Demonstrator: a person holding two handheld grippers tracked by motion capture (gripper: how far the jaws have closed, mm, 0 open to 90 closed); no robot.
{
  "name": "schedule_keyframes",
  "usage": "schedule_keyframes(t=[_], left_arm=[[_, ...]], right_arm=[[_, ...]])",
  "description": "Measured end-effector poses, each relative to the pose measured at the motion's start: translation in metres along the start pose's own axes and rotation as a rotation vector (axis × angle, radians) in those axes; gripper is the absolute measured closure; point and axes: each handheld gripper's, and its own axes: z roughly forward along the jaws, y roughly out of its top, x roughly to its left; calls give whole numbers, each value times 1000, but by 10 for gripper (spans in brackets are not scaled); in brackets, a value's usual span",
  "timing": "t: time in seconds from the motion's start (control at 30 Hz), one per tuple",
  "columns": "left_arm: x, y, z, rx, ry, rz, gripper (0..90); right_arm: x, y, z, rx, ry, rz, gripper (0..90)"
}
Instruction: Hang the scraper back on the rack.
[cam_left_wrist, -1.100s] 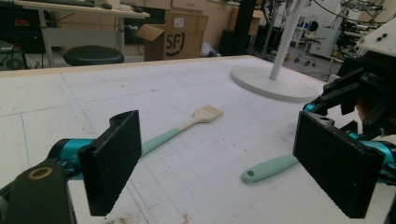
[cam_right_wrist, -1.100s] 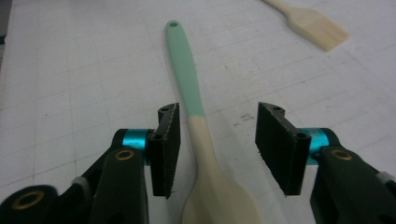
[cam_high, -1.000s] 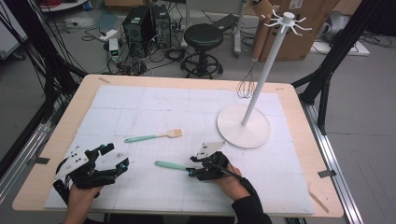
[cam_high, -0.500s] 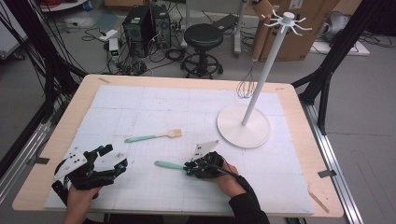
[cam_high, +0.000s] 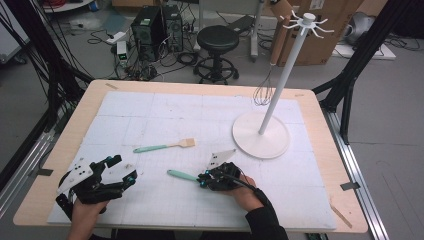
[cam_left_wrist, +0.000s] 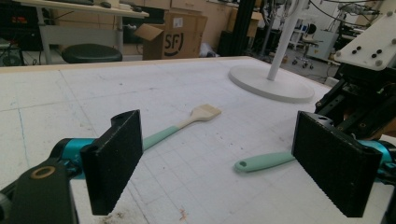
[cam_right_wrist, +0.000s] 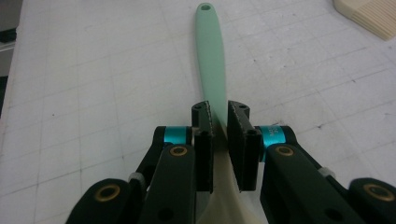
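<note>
Fingers of the right gripper (cam_right_wrist: 219, 135) have just been closing and are now pinching the mint-handled spatula (cam_right_wrist: 211, 60), which is lying flat on the worktop (cam_high: 320, 150) near its front edge. Off to the left, the left gripper (cam_left_wrist: 233, 168) is resting with fingers spread, gripping nothing, while a second spatula (cam_high: 162, 147) is lying nearby.

Brush (cam_high: 165, 147) lies left of stand base (cam_high: 261, 134)

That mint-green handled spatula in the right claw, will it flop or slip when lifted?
The mint-green handled spatula looks slim and rigid, so it probably stays straight and feels light. The right claw, whose jaws have just been closing, clamps near the cream blade, so the long smooth handle might tilt or slide slightly.
</note>
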Motion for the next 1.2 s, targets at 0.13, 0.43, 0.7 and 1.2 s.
schedule_keyframes(t=[0.13,0.43,0.7,1.2], left_arm=[[0,3,-2,-6,4,-2,171],[-5,15,-5,-35,-26,-25,189],[-17,24,7,-8,-82,-46,218],[-45,42,34,-22,-260,-125,332]], right_arm=[[0,1,-11,-59,-8,21,812],[11,3,-40,-243,-4,57,811],[24,-2,-56,-421,5,86,810],[47,11,-60,-559,-10,41,808]])
